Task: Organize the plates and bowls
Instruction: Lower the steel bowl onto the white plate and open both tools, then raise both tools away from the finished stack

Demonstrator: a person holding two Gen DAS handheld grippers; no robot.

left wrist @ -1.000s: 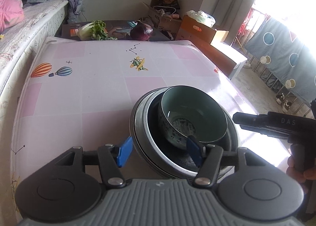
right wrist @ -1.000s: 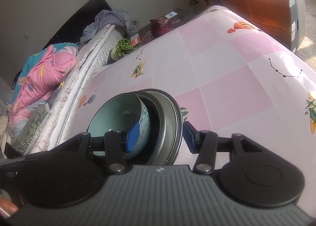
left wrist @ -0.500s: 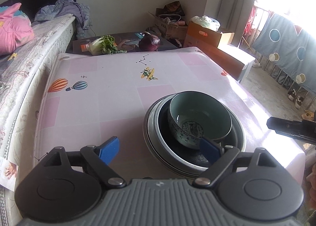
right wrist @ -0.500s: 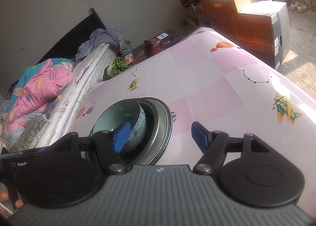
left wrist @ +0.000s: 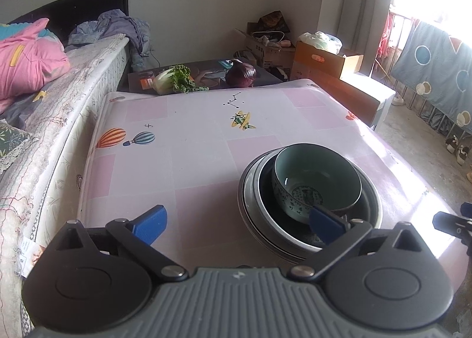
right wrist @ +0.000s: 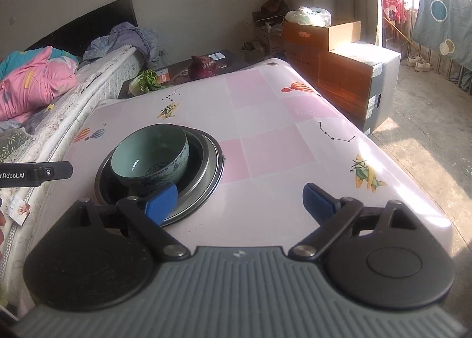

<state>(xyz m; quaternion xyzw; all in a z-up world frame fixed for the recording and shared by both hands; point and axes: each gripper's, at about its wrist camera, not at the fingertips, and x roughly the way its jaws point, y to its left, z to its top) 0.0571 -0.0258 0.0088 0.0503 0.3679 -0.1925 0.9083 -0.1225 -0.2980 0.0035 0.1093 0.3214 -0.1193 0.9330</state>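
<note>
bowls and plates sit as one stack on the surface (left wrist: 191, 161), which wears a pink-and-white checked cloth printed with balloons and small planes. we see a pale green bowl (left wrist: 317, 178) with blue patterning nested inside a dark metal bowl (left wrist: 368, 205), and that rests on stacked metal plates (left wrist: 250, 220) whose rims show at the edge. from the right wrist view the same green bowl (right wrist: 150, 158) sits toward the left of the plates (right wrist: 212, 172).

our left gripper (left wrist: 237, 221) has its jaws opening wide, nothing pressed between them; its right blue pad lies in front of the stack's near rim, the left pad over bare cloth. our right gripper (right wrist: 240, 200) is also opening, with its left pad in front of the stack's edge and its right pad over the cloth, gripping nothing.

beyond the surface's far end lie a leafy cabbage (left wrist: 174, 79) and a purple cabbage (left wrist: 240, 73) on a dark low board. a bed (left wrist: 44, 107) with a pink quilt (left wrist: 26, 63) runs along the left side, and cardboard boxes (right wrist: 339, 51) stand to the right.
</note>
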